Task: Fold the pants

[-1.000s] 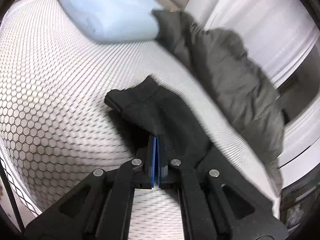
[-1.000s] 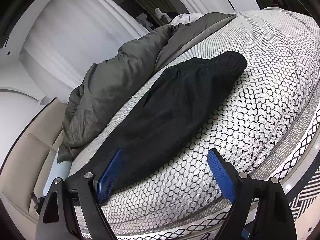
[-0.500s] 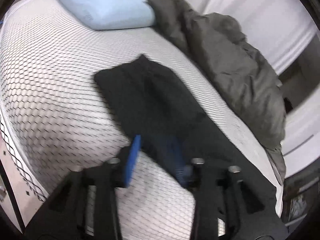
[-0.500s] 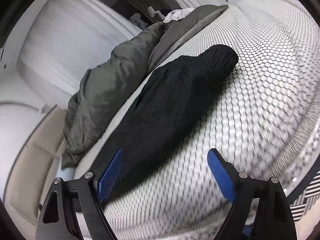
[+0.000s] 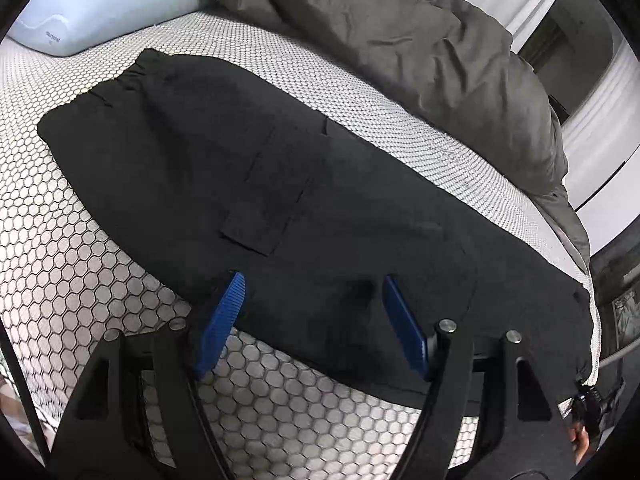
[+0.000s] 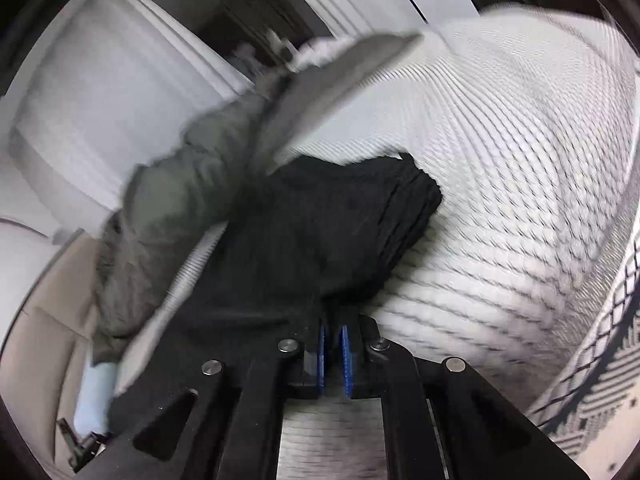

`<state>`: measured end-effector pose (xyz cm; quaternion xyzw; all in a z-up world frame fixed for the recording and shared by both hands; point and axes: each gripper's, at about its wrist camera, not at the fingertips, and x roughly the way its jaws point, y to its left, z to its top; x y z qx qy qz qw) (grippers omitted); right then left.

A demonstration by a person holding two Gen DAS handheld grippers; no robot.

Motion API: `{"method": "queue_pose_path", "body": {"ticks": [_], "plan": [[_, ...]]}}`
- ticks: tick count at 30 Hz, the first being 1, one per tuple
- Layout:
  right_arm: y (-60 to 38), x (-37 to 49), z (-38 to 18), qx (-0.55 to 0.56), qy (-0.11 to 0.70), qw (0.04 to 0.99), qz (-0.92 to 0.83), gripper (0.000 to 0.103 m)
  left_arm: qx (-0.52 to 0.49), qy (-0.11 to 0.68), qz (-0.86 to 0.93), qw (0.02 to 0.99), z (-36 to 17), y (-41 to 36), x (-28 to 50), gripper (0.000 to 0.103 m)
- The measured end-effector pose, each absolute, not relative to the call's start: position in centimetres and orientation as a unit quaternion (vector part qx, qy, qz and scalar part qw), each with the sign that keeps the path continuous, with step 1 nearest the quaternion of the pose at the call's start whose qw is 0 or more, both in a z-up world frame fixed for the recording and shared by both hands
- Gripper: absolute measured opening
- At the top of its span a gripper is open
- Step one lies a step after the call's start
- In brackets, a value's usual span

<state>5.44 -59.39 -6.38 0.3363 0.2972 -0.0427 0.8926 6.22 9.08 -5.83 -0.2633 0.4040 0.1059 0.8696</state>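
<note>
A pair of black pants (image 5: 280, 184) lay stretched lengthwise across a bed whose white cover (image 5: 60, 240) carried a dark honeycomb print, the elastic waistband toward a pale blue pillow (image 5: 100, 4) at the head end and a sewn-on cargo pocket (image 5: 276, 188) facing up near the middle. A rumpled grey duvet (image 5: 420, 40) was heaped along the far side of the mattress, close beside the garment's far edge with a narrow strip of cover between them. The left gripper (image 5: 312, 304) hovered over the near edge of the pants, its blue-padded fingers (image 5: 224, 316) spread wide apart with nothing between them; whether the tips touched the cloth could not be made out. In the right wrist view, heavily smeared by motion, the right gripper (image 6: 333, 344) had its blue pads (image 6: 321, 354) drawn almost together, pinching a fold of the black fabric (image 6: 320, 232), which bunched up from the fingers in a dark mound with stacked layers showing along its right edge. The grey duvet (image 6: 172, 200) sat behind and to the left of that mound, and the honeycomb cover (image 6: 520, 160) spread off to the right. White panelled walls (image 6: 100, 100) rose behind the bed.
</note>
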Motion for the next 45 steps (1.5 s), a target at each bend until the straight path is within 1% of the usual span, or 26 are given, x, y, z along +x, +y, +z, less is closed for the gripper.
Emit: {"method": "queue_pose_path", "body": {"ticks": [1,2,4,5,6,9,10,11,12,14,17,20,24,26,28,31,34,37,39,42,44,45], "plan": [[-59.7,5.6,-7.0,0.345,0.309,0.886,-0.034,0.007,-0.255,0.406,0.106,0.871,-5.7,8.9,6.1,0.069],[-59.9,5.2,-6.8,0.348,0.302,0.887,-0.027,0.011,-0.247,0.409,0.108,0.872,-5.6,8.8,6.5,0.069],[-60.1,3.8,-5.2,0.329,0.286,0.899,-0.038,0.033,-0.232,0.411,0.115,0.874,-5.0,8.6,6.7,0.069],[-60.3,3.4,-4.5,0.319,0.276,0.905,-0.059,0.056,-0.228,0.409,0.116,0.876,-4.4,8.7,6.7,0.069],[-60.6,2.5,-3.2,0.306,0.255,0.913,-0.084,0.064,-0.225,0.405,0.119,0.879,-3.8,9.1,6.9,0.069],[-60.4,1.7,-0.6,0.273,0.241,0.928,-0.078,0.066,-0.215,0.394,0.138,0.883,-2.4,12.5,7.5,0.069],[-60.0,1.6,0.2,0.261,0.237,0.933,-0.071,0.068,-0.212,0.395,0.151,0.881,-2.0,13.8,8.3,0.069],[-59.6,1.4,0.8,0.252,0.234,0.937,-0.064,0.075,-0.211,0.401,0.157,0.878,-1.9,15.2,9.3,0.070],[-59.1,1.4,1.2,0.244,0.233,0.940,-0.057,0.079,-0.211,0.411,0.164,0.871,-1.9,16.3,10.4,0.070],[-58.1,1.3,1.4,0.236,0.237,0.941,-0.042,0.079,-0.210,0.434,0.172,0.859,-2.5,17.7,12.6,0.070],[-56.8,2.2,0.9,0.229,0.254,0.939,-0.027,0.079,-0.157,0.488,0.170,0.842,-4.9,18.0,16.5,0.070],[-54.9,3.2,0.3,0.211,0.274,0.938,-0.029,0.079,-0.102,0.510,0.186,0.834,-6.7,18.0,19.0,0.080],[-53.7,4.0,0.4,0.187,0.279,0.941,-0.039,0.079,-0.125,0.507,0.189,0.831,-5.9,19.4,20.2,0.081],[-53.4,4.8,0.9,0.184,0.274,0.943,-0.049,0.079,-0.145,0.493,0.204,0.833,-5.5,20.2,19.9,0.081],[-53.4,5.5,1.4,0.179,0.272,0.944,-0.049,0.079,-0.155,0.477,0.214,0.838,-5.0,20.8,18.6,0.081],[-54.0,7.1,2.4,0.160,0.276,0.946,-0.064,0.079,-0.205,0.441,0.201,0.850,-3.9,21.9,15.6,0.080],[-55.2,10.4,4.2,0.128,0.293,0.945,-0.072,0.079,-0.211,0.436,0.185,0.855,-3.9,21.9,13.4,0.081],[-56.1,14.9,5.1,0.089,0.330,0.939,-0.047,0.079,-0.175,0.452,0.182,0.855,-5.0,21.6,13.2,0.080],[-56.4,18.3,5.1,0.060,0.361,0.930,-0.030,0.079,-0.177,0.454,0.179,0.855,-5.7,21.4,13.4,0.081],[-57.1,23.0,3.4,0.025,0.417,0.908,-0.032,0.079,-0.177,0.453,0.177,0.856,-5.8,21.5,12.8,0.081],[-57.7,25.4,1.5,0.035,0.451,0.891,-0.032,0.079,-0.176,0.454,0.178,0.855,-6.1,21.5,13.4,0.082],[-57.7,25.9,0.8,0.039,0.462,0.886,-0.018,0.077,-0.174,0.454,0.178,0.856,-6.4,20.9,13.5,0.082]]}}
